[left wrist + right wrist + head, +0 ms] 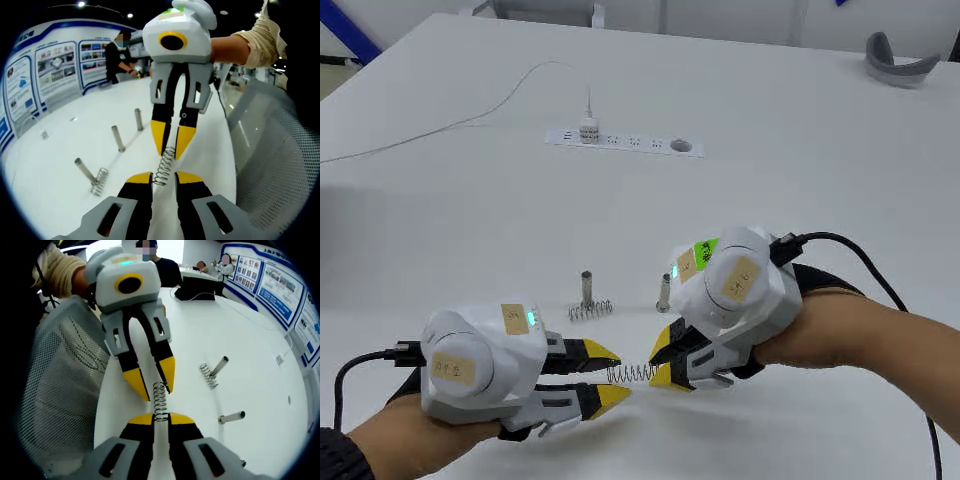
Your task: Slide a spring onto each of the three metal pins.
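- Head view: the left gripper (617,375) and the right gripper (663,362) point at each other, tip to tip, low over the white table (470,200) at the near edge.
- A spring (633,373) spans the short gap between them, lying roughly level and clear of the table.
- The right gripper is clenched on one end of the spring, its yellow tips drawn in close around the coil.
- The left gripper is released. Its jaws stand wider than the coil, and the spring's other end sits between them.
- Left gripper view: three metal pins stand upright in a row on the table, the nearest pin (85,170), the middle pin (118,138) and the far pin (138,119), all well apart from the grippers.
- A second spring (100,180) lies on its side on the table, just beside the foot of the nearest pin.
- Head view: further back on the table lies a power strip (620,141) with a white plug (588,127) in it.
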### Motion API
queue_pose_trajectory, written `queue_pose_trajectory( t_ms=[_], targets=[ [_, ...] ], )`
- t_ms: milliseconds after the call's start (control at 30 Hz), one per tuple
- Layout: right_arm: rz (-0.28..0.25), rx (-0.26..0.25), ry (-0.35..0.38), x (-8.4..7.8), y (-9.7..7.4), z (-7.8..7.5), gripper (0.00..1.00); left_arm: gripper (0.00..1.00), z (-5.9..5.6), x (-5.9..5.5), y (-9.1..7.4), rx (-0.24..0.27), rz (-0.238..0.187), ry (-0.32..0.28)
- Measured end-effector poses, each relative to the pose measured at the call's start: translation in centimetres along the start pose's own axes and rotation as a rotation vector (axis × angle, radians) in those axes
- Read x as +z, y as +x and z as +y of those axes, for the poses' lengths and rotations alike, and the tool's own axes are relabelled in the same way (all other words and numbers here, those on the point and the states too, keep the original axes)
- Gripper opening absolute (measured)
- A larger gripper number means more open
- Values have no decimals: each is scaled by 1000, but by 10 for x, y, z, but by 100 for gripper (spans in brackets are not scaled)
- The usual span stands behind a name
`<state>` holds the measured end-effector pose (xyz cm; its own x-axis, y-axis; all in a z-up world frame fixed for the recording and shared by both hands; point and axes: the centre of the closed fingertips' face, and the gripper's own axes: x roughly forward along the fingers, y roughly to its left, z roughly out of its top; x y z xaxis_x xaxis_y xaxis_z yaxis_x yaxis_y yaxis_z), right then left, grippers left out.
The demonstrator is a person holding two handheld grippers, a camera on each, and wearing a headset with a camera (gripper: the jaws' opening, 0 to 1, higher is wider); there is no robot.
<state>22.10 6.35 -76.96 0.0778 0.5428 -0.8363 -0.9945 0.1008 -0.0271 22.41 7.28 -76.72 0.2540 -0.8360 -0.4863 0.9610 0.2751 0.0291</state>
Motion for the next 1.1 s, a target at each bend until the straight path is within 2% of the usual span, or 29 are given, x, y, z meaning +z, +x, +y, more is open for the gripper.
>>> queue_pose_trajectory(
  t_ms=[167,700,1100],
  targets=[
    [-2,5,-1,2,-1,2,11,13,0,-1,0,-1,6,4],
    [-23,13,-24,19,-8,6,11,11,-5,-4,1,-22,29,25],
    [-55,10,-37,33,-12,8,11,11,-8,-2,1,-30,27,36]
  ],
)
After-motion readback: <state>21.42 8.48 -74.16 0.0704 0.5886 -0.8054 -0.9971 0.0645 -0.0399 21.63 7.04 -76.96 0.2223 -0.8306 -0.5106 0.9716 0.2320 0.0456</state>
